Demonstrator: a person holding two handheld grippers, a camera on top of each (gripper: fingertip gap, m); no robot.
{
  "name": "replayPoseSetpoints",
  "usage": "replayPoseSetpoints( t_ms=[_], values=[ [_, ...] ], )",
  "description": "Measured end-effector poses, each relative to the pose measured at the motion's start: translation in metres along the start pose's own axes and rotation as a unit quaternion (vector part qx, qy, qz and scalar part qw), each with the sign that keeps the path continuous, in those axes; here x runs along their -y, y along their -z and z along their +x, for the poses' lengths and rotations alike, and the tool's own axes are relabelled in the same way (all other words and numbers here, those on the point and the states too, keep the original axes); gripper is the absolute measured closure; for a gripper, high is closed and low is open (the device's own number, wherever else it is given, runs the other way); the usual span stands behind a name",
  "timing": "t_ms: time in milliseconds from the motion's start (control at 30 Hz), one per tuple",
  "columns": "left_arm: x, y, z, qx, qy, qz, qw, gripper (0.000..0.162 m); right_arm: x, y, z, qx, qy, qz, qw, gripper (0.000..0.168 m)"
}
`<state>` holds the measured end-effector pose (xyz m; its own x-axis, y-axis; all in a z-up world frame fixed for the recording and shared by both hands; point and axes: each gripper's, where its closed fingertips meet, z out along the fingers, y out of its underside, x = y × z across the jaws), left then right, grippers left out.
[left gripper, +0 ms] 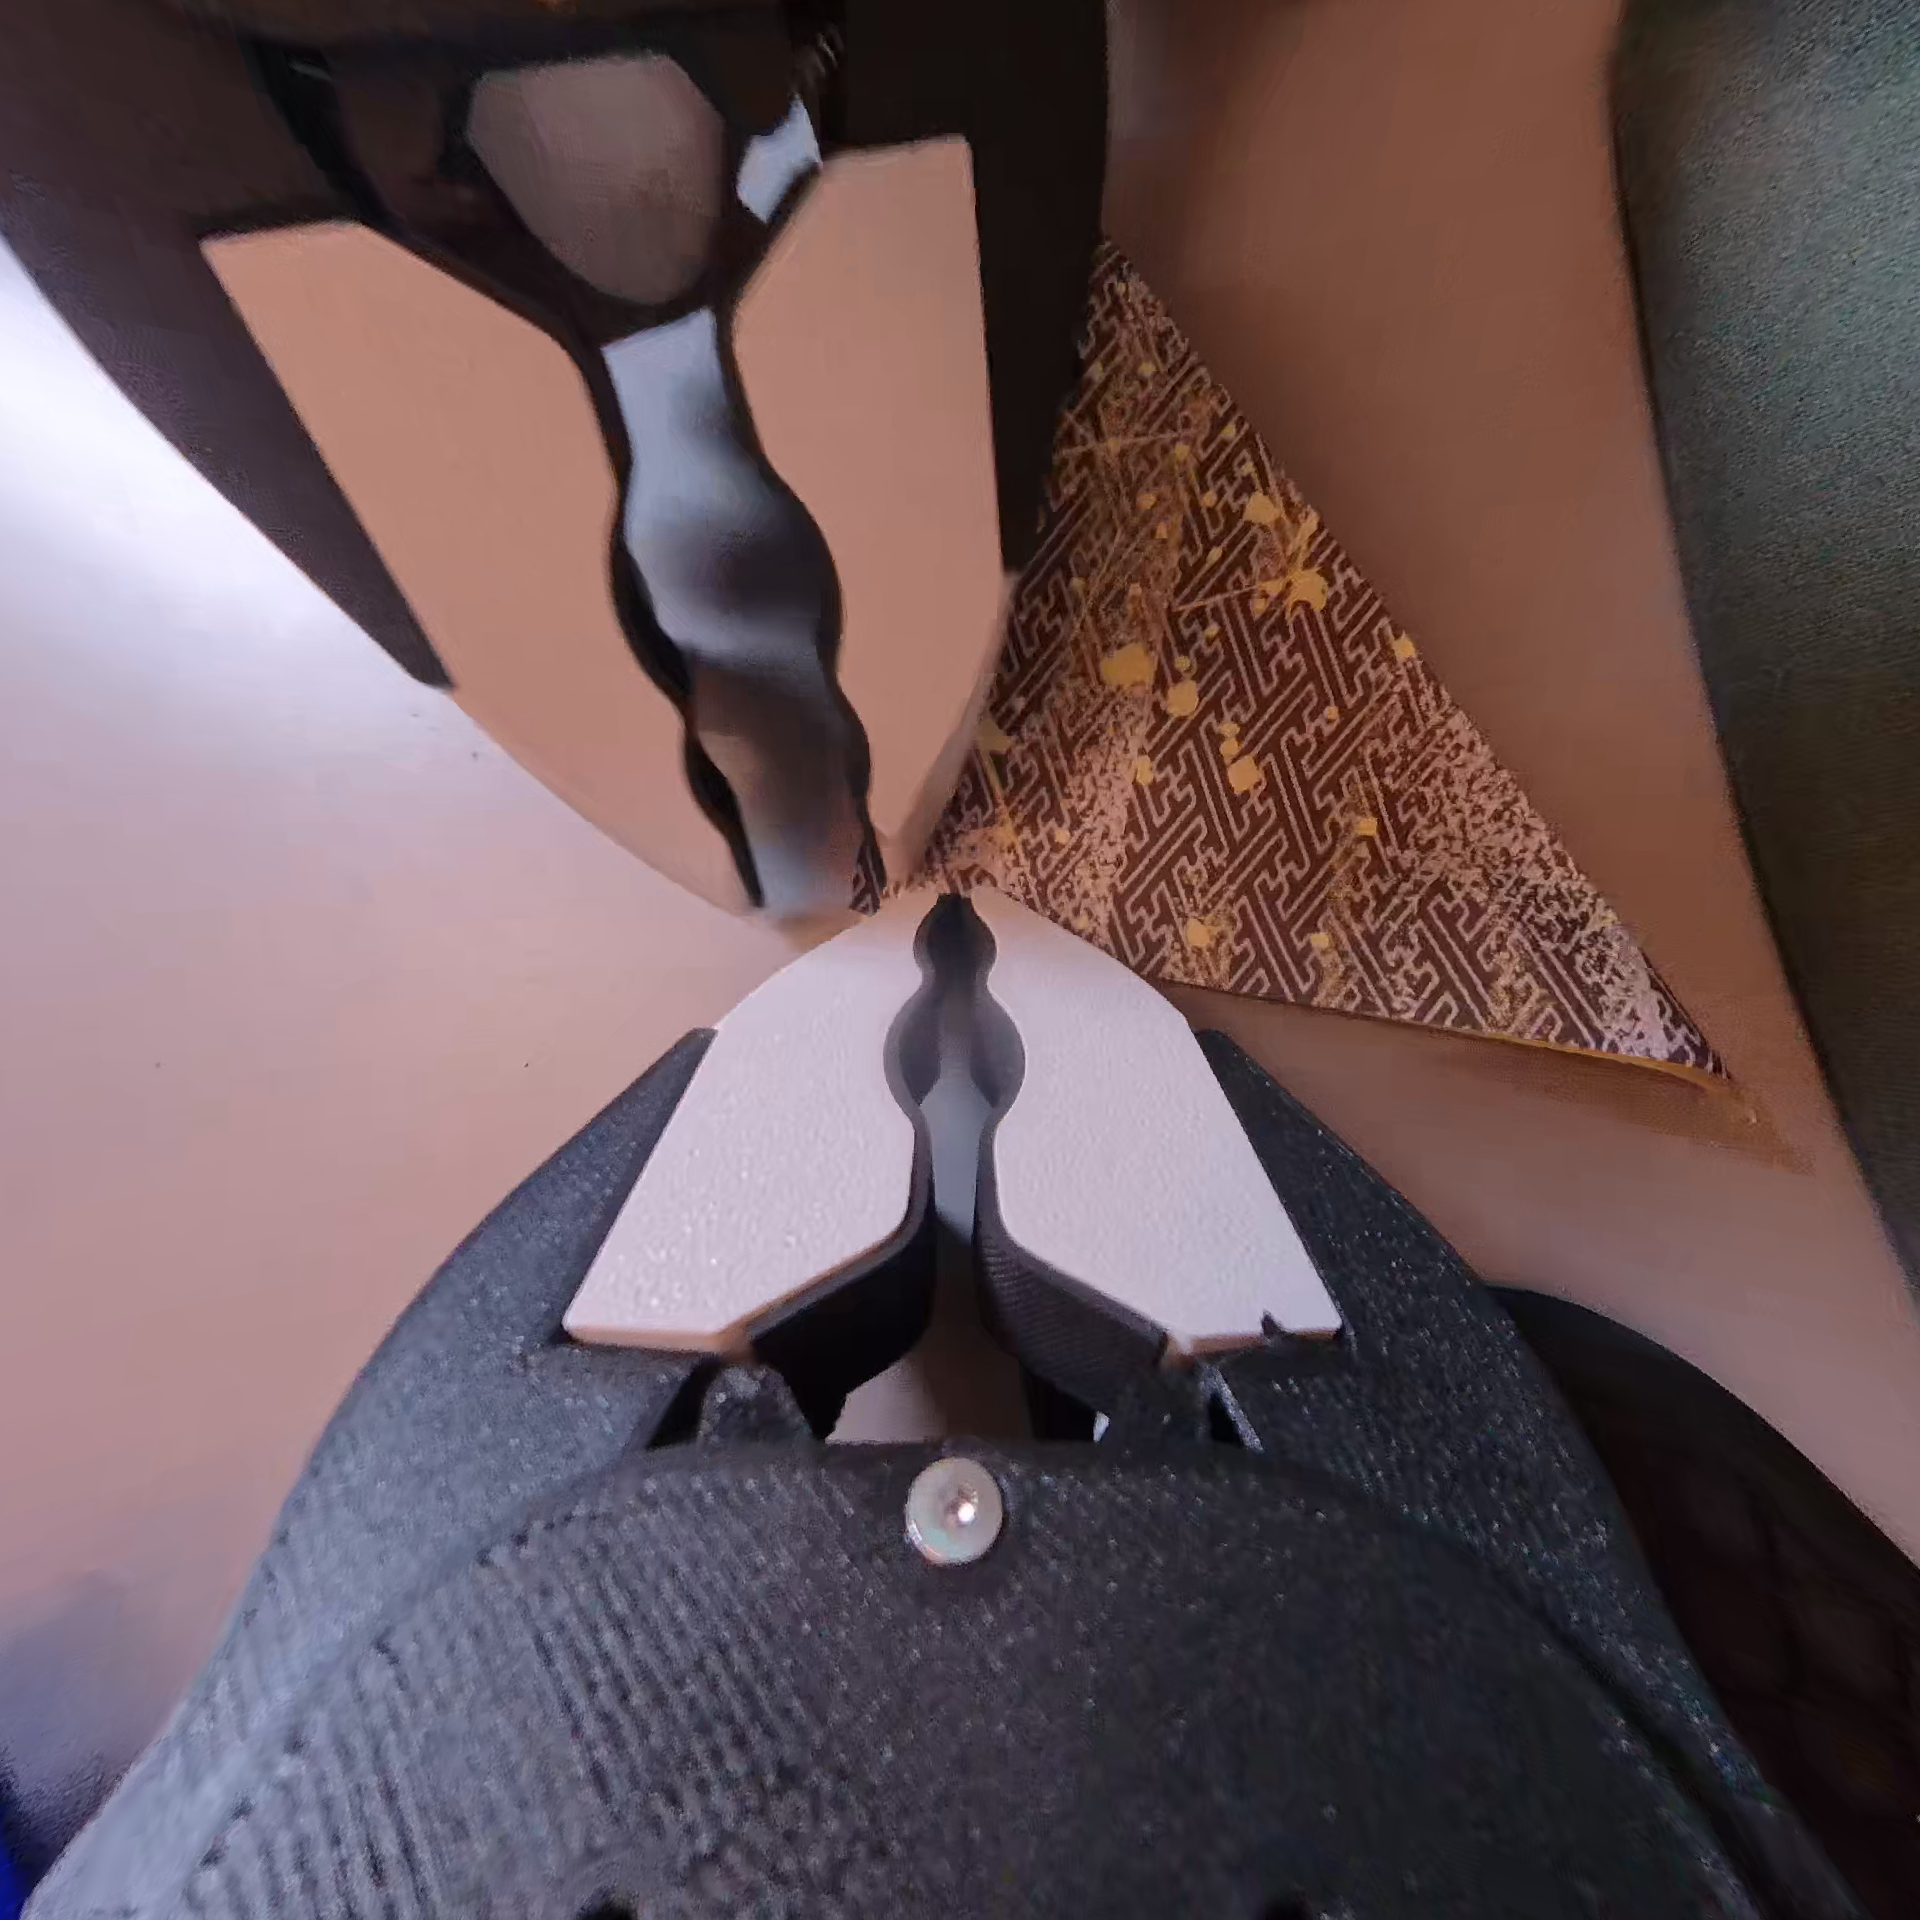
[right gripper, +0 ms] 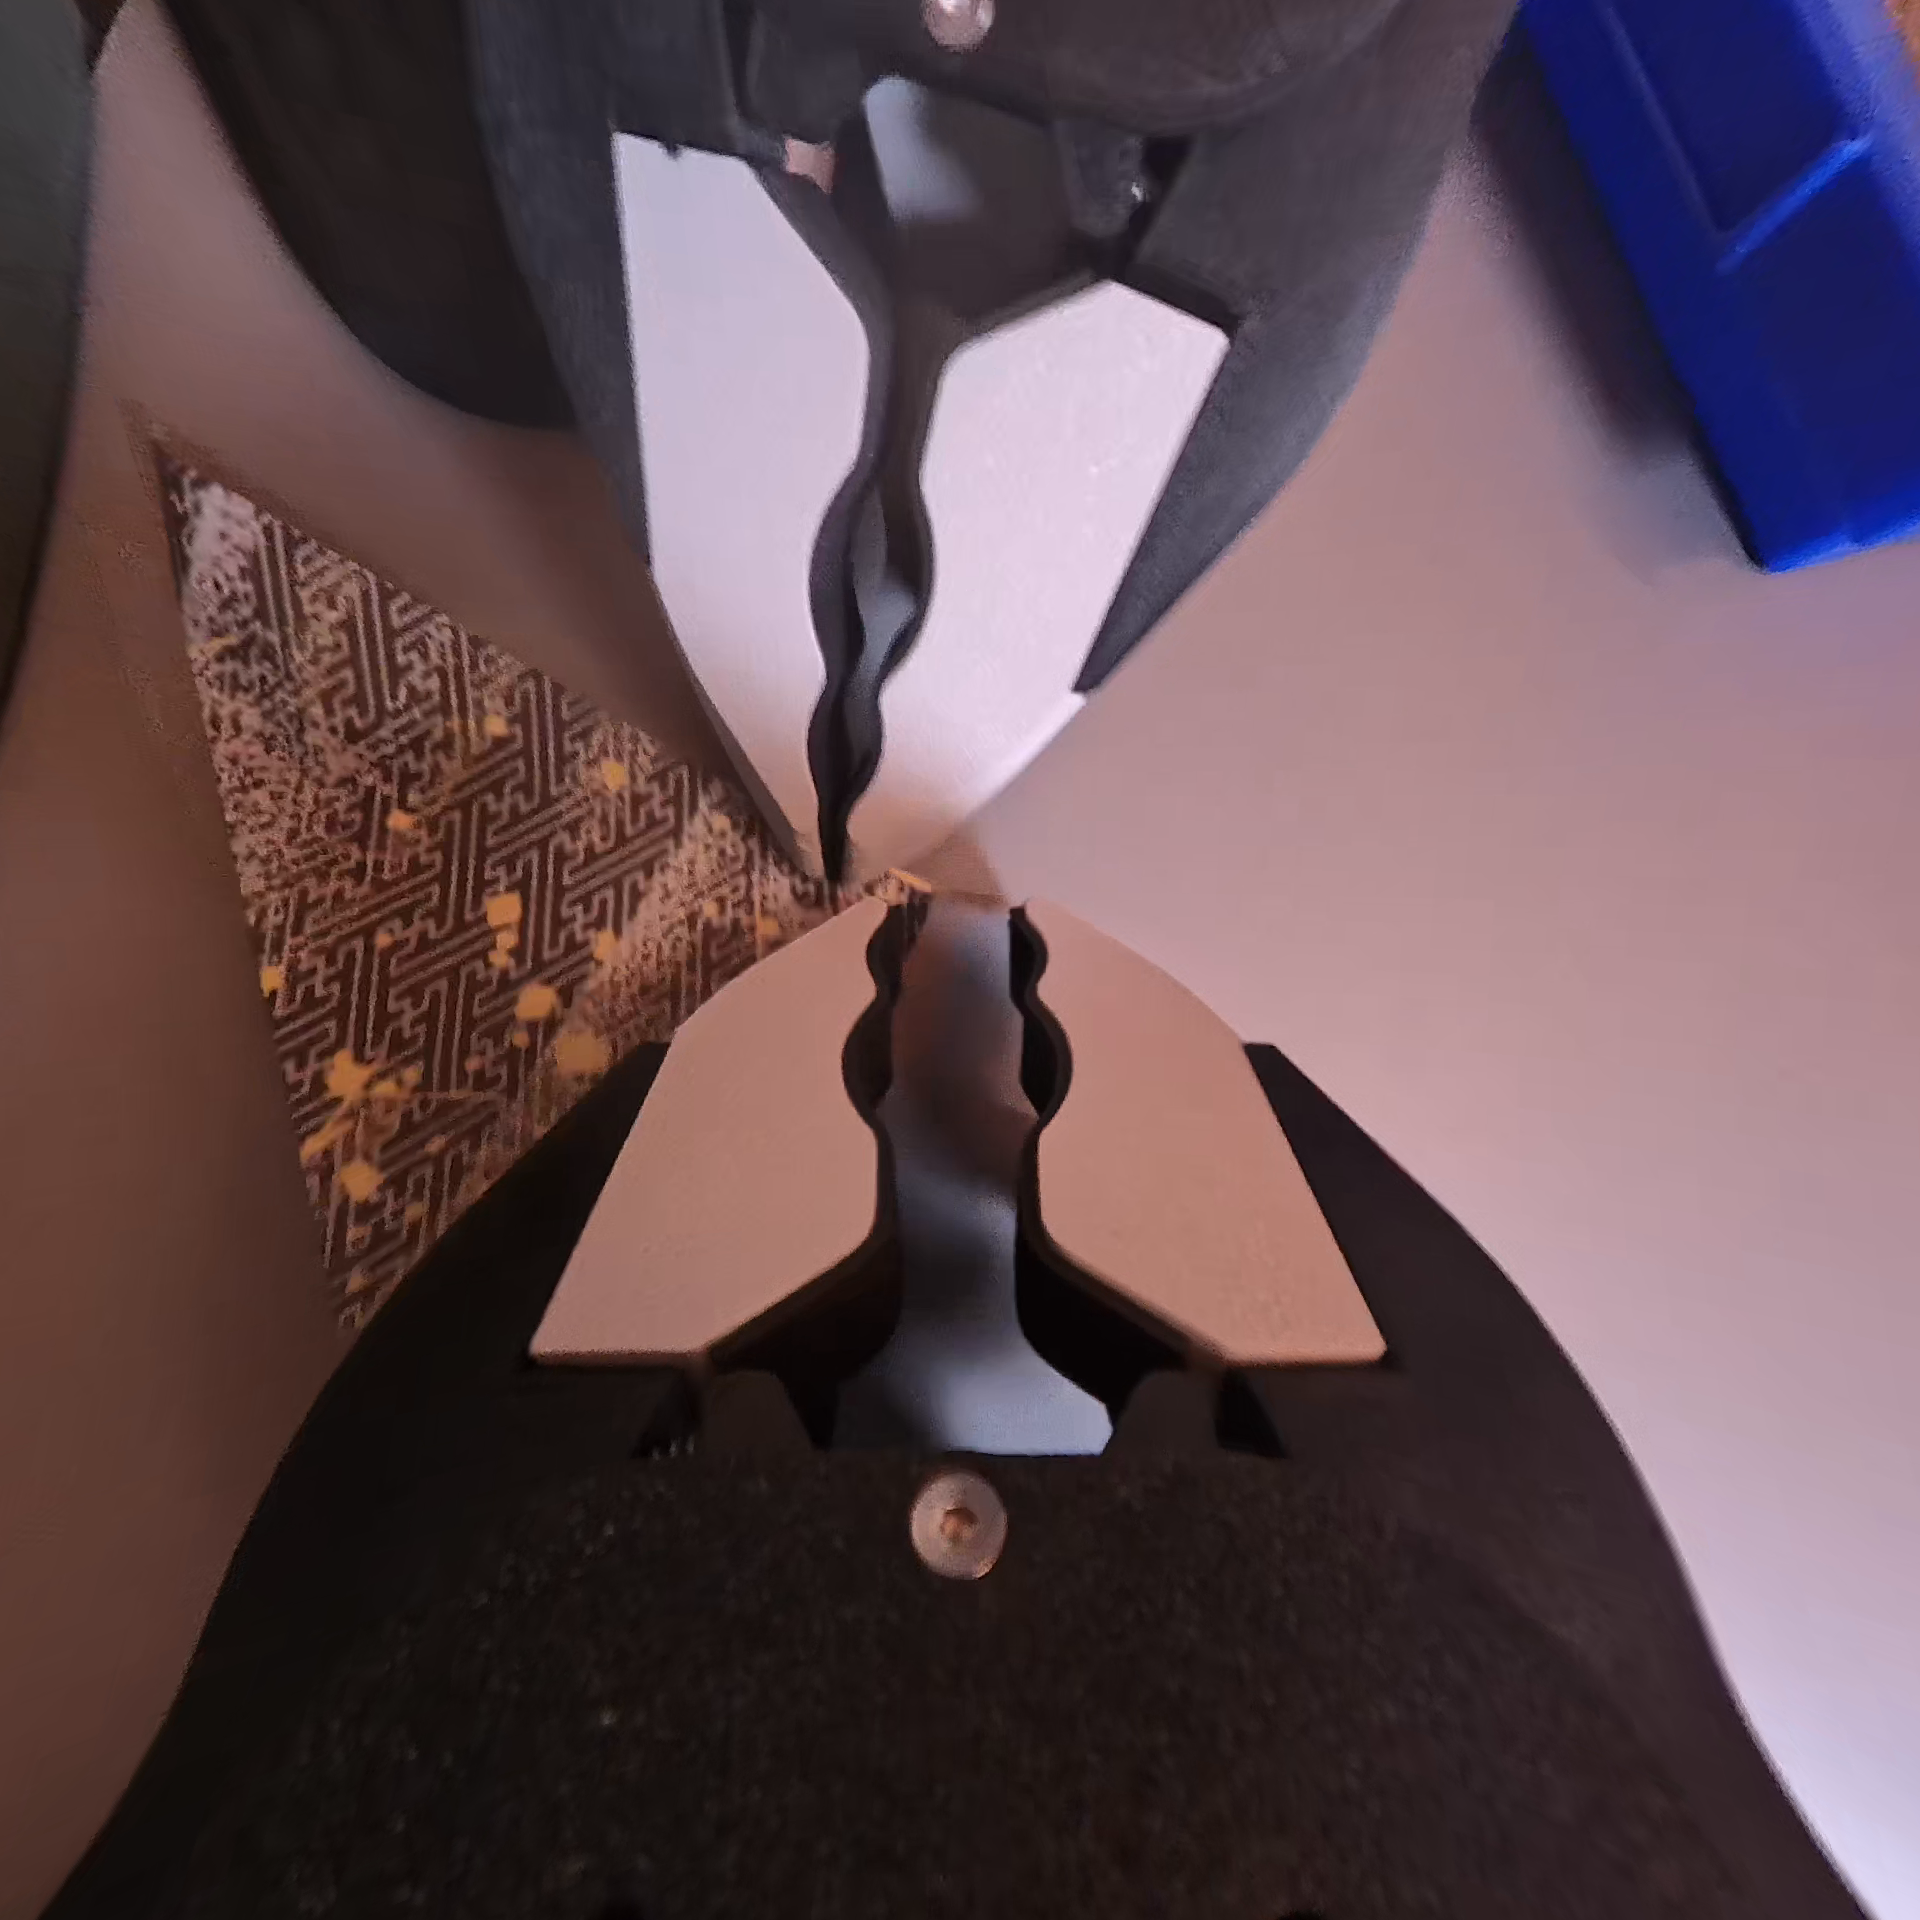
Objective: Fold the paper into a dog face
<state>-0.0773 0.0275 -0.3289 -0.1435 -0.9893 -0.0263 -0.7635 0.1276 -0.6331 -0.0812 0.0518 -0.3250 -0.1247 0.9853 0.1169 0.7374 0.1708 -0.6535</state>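
Item: paper (left gripper: 1278,748), dark brown with a pale maze print and gold specks, folded to a triangle and lying flat on the pale surface (left gripper: 260,987). One corner points to where the two tool tips meet; the rest fans away to the right of the left tool and to the left of the right tool.

Left tool (left gripper: 951,914): clenched, tips together, right at the paper's corner. Whether it pinches the paper or only presses it down cannot be told. Likely purpose: pinning the corner so the sheet does not slide.

Right tool (right gripper: 961,904): released, a clear gap between its fingers, tips at the same corner, facing the left tool head-on. Likely placed to catch that corner for the next fold.

Blue bin (right gripper: 1745,291): beyond the right tool, off to its right, well apart from the paper.

Progress, as judged: early; no ear folds visible.
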Motion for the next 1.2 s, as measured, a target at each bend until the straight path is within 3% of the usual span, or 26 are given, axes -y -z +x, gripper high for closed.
replayPoseSetpoints(
  t_ms=[167, 367, 567, 733, 900, 1200],
  values=[
    [-0.002, -0.001, 0.001, 0.004, -0.003, -0.003, 1.000, 0.162, 0.023, 0.033, -0.026, 0.054, -0.021, 0.033, 0.998, 0.160],
    [-0.001, -0.001, 0.000, 0.002, -0.003, -0.001, 1.000, 0.162, 0.005, -0.001, -0.042, 0.054, -0.044, -0.039, 0.997, 0.156],
    [0.001, -0.002, -0.002, 0.010, -0.015, 0.010, 1.000, 0.162, 0.004, -0.002, -0.040, 0.048, -0.054, -0.032, 0.997, 0.156],
    [0.037, 0.026, -0.004, 0.032, 0.011, 0.109, 0.993, 0.162, -0.012, 0.008, -0.017, 0.009, -0.075, -0.046, 0.996, 0.157],
    [0.022, 0.019, 0.007, 0.046, 0.011, 0.074, 0.996, 0.162, -0.037, 0.024, 0.018, -0.039, -0.114, -0.054, 0.991, 0.155],
    [0.002, 0.001, 0.017, 0.057, 0.012, 0.008, 0.998, 0.162, -0.038, 0.025, 0.018, -0.046, -0.117, -0.054, 0.991, 0.156]
  ],
)
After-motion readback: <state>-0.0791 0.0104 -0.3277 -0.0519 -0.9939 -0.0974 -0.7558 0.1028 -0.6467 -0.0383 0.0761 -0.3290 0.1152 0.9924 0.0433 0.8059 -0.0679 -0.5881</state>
